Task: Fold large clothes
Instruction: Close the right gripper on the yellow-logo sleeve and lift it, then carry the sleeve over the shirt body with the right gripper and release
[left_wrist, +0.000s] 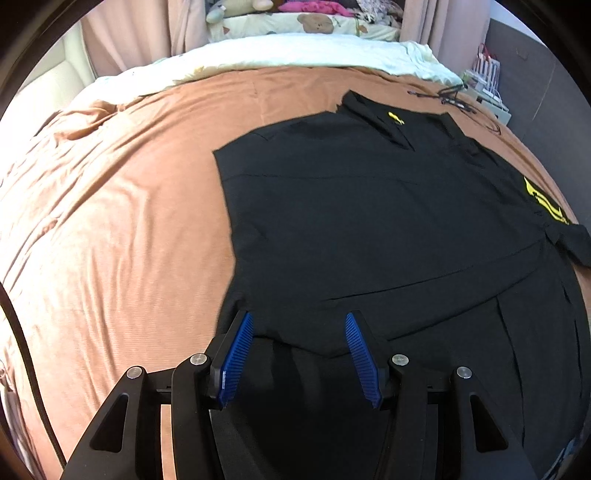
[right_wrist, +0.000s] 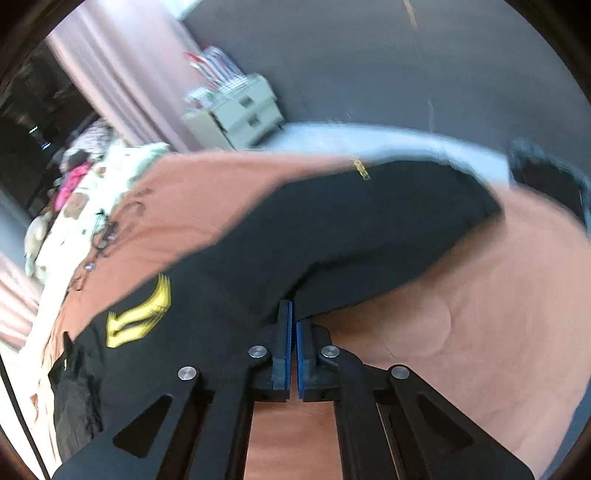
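A large black shirt (left_wrist: 369, 221) with yellow prints lies spread on a bed with a brown cover (left_wrist: 118, 221). My left gripper (left_wrist: 299, 325) is open, its blue pads on either side of the shirt's near hem. In the right wrist view the same black shirt (right_wrist: 332, 229) shows a yellow print (right_wrist: 142, 317). My right gripper (right_wrist: 294, 314) is shut on an edge of the shirt and holds that part lifted off the brown cover (right_wrist: 480, 332). The view is motion-blurred.
A white quilt (left_wrist: 295, 51) and soft toys lie at the bed's far end by pink curtains. Black cables (left_wrist: 450, 98) lie on the cover near the shirt's collar. A white drawer unit (right_wrist: 236, 114) stands against a grey wall beside the bed.
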